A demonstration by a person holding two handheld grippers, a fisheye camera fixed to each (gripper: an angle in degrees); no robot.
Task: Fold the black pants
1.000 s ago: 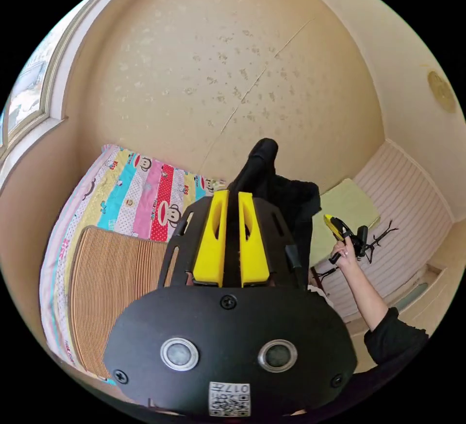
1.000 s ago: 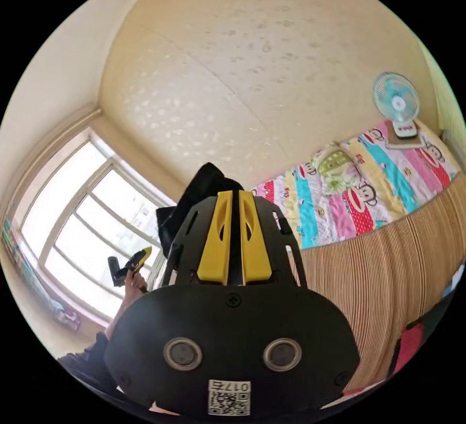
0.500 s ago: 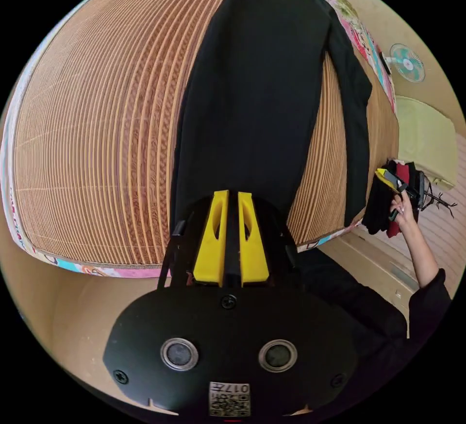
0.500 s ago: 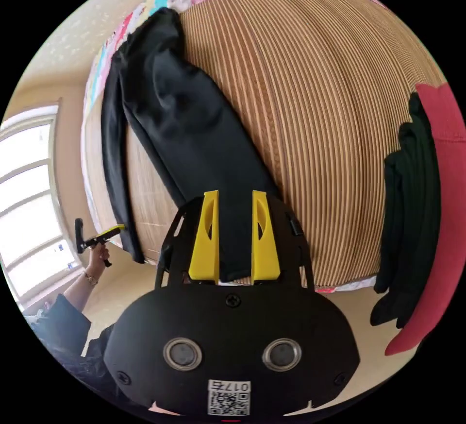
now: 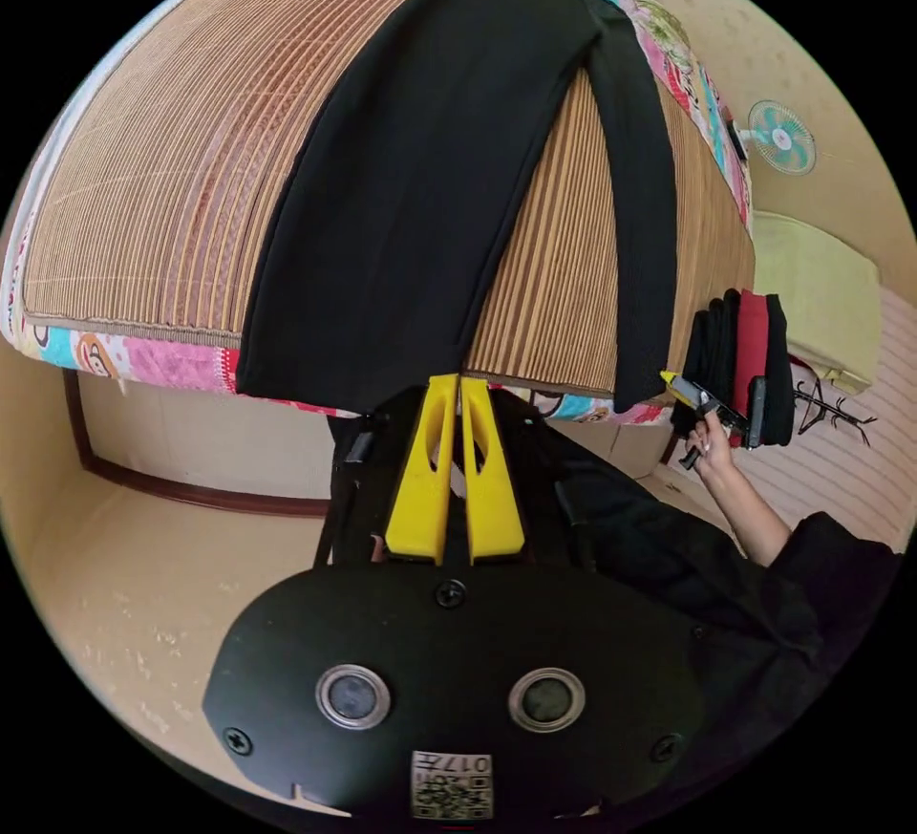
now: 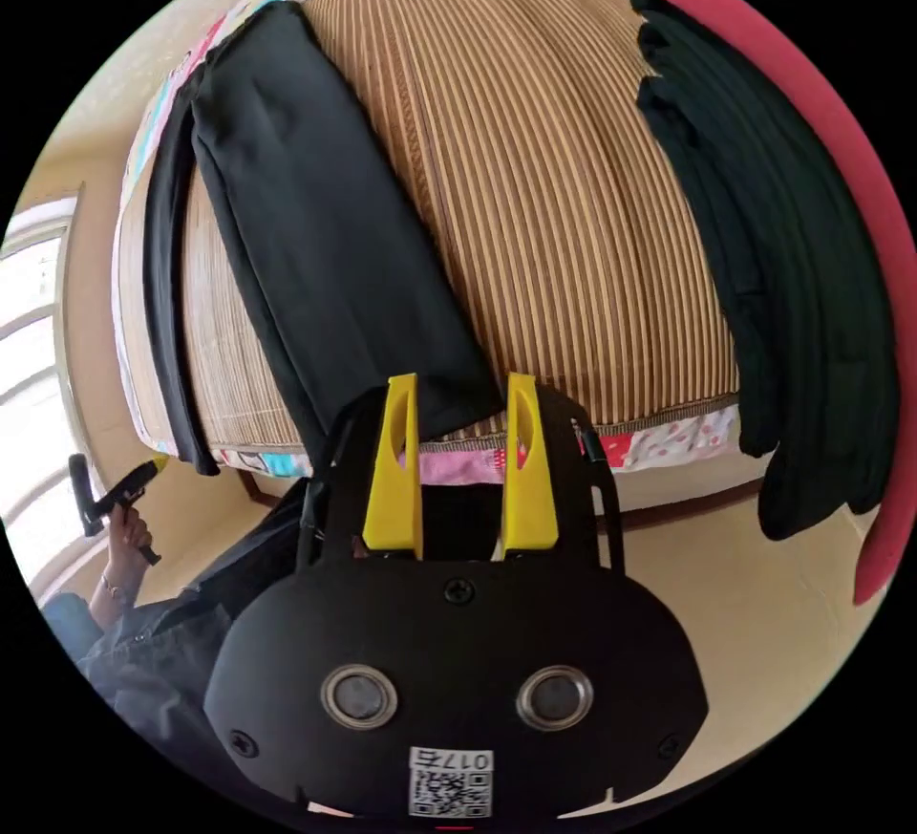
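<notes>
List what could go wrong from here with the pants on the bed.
The black pants overhang the striped mat edge, so they may slide toward the floor. The left gripper, jaws together at the hem, may drag the cloth when pulled away. The right gripper is open and off the cloth. A dark clothes pile lies close and could get mixed in.

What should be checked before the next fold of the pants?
1. Pants flat on the mat: ok.
2. Legs laid together: not ok, they spread apart.
3. Left gripper gripping the pants' edge: cannot tell; jaws shut, tips at the edge.
4. Right gripper gripping: not ok, jaws open.
5. Other clothes apart from the pants: ok.
</notes>
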